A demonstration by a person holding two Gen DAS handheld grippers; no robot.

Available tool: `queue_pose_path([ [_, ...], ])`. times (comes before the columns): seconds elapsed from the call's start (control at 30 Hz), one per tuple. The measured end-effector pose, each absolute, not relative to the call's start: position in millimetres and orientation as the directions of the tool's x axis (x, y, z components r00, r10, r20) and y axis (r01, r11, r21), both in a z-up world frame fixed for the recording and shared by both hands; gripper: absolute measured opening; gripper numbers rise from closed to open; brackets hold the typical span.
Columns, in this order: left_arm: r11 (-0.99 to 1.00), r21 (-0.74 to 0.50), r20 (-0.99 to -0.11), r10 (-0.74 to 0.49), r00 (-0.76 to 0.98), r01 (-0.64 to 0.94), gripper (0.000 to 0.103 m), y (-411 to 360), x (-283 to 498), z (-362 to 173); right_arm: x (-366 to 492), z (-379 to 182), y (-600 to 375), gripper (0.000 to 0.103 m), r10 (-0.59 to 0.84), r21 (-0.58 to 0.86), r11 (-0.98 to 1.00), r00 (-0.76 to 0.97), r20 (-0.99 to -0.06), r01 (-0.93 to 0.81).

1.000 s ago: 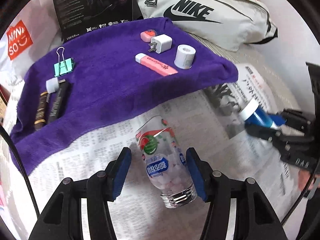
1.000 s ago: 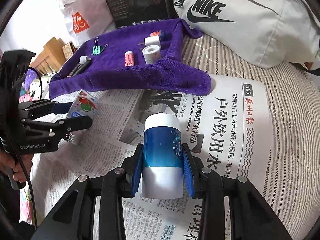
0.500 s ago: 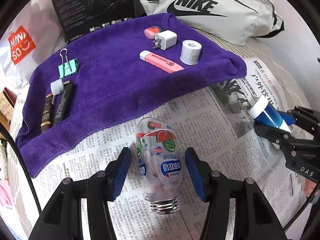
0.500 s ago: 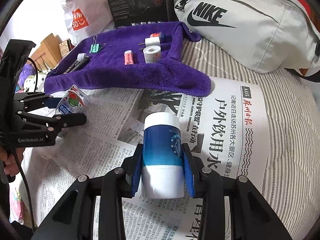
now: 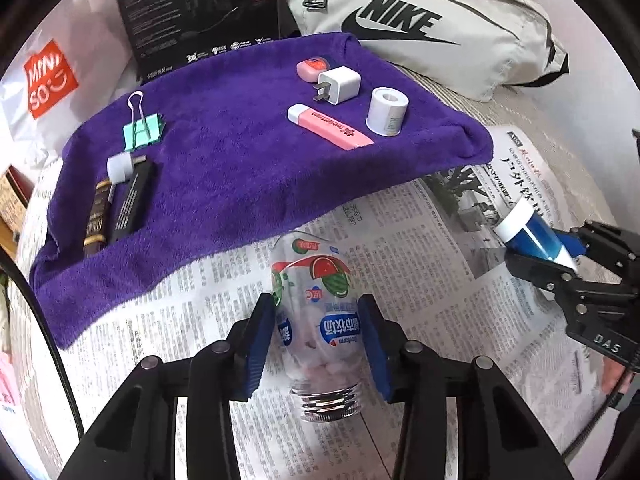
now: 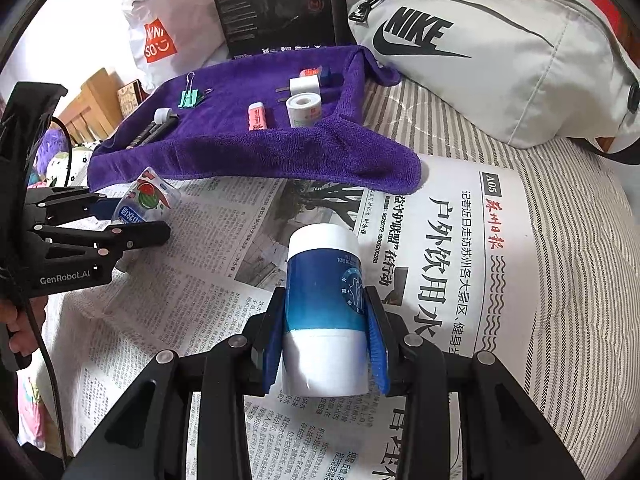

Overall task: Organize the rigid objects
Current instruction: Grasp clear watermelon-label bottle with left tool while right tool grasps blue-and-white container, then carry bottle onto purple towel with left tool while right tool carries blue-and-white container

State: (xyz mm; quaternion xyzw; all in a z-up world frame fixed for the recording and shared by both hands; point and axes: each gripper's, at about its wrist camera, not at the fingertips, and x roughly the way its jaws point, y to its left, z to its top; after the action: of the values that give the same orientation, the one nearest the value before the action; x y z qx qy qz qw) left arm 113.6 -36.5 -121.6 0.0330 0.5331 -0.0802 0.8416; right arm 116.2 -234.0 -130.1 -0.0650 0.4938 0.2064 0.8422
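Note:
My left gripper [image 5: 318, 344] is shut on a clear candy bottle [image 5: 316, 300] with a watermelon label and a silver screw neck, held above the newspaper [image 5: 420, 264]. My right gripper [image 6: 324, 340] is shut on a blue and white canister [image 6: 324, 304], also over the newspaper [image 6: 440, 280]. Each gripper shows in the other's view: the right gripper [image 5: 560, 256] with the canister [image 5: 528, 232], the left gripper [image 6: 132, 224] with the bottle [image 6: 146, 200]. The purple towel [image 5: 240, 152] carries a pink eraser [image 5: 330, 126], white charger [image 5: 338, 84], white roll [image 5: 387, 111], green binder clip [image 5: 142, 130] and dark tubes [image 5: 116, 204].
A grey Nike bag [image 5: 420, 20] and a black box [image 5: 192, 4] stand behind the towel. A white Miniso bag [image 5: 44, 80] lies at the far left. Striped bedding [image 6: 580, 260] spreads to the right of the newspaper.
My left gripper has closed onto the candy bottle and lifted it a little toward the camera. My right gripper keeps its hold on the canister, nearly still.

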Motion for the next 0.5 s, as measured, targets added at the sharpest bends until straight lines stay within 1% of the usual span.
queue_pose_path([
  [0.07, 0.983, -0.071, -0.898, -0.135, 0.418, 0.167, 0.04, -31, 111, -119, 116, -130, -234, 0.037, 0.282, 0.095, 0.907, 0.423, -0.861, -0.411],
  [0.23, 0.981, -0.121, -0.891, -0.175, 0.418, 0.153, 0.04, -19, 108, -115, 119, -129, -233, 0.037, 0.278, 0.095, 0.905, 0.409, -0.869, -0.415],
  [0.5, 0.972, -0.19, -0.87, -0.233, 0.435, 0.14, 0.039, -7, 107, -107, 122, -127, -241, 0.037, 0.324, 0.166, 0.9, 0.366, -0.872, -0.403],
])
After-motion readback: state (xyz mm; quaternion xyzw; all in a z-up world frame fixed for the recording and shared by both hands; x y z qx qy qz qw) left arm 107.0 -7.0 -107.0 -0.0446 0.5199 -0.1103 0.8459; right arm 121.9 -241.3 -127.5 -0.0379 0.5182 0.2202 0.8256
